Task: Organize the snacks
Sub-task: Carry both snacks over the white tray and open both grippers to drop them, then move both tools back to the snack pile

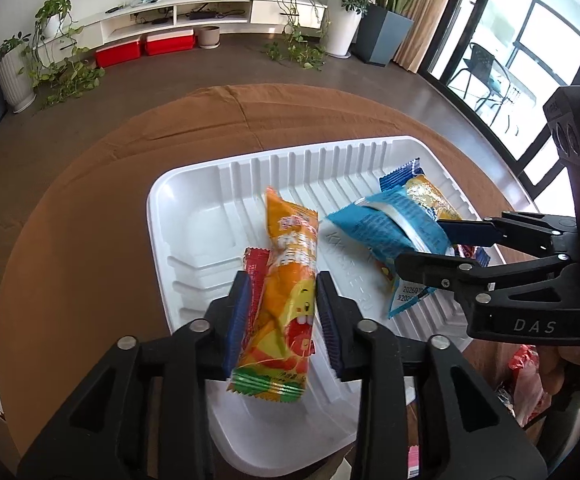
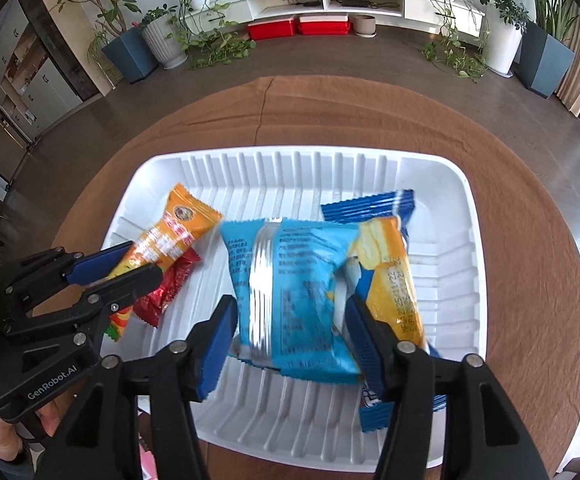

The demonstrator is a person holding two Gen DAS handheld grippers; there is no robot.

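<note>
Over the white ribbed tray (image 1: 194, 208), which sits on a brown-clothed round table (image 1: 70, 220), both hand-held grippers hang with snacks between their blue pads; low in the left wrist view, the left gripper (image 1: 280, 312) straddles an orange snack bar (image 1: 290, 280), its jaws slightly spread with a sliver of gap on each side, so the bar looks let go rather than pinched; a red wrapper (image 1: 255, 264) lies just beside it, partly beneath. At centre of the right wrist view, the right gripper (image 2: 290, 332) stands spread about a light-blue snack packet (image 2: 294, 292), which is blurred, perhaps dropping free; to its right lie a yellow wafer pack (image 2: 390, 276) and a dark-blue wrapper (image 2: 370, 204), all inside the tray.

Judged from this, the step in hand is the release of two snacks into the tray. Next, each gripper should lift clear without snagging a wrapper, then reach for the loose packets at the lower right edge of the left wrist view (image 1: 526, 384).
</note>
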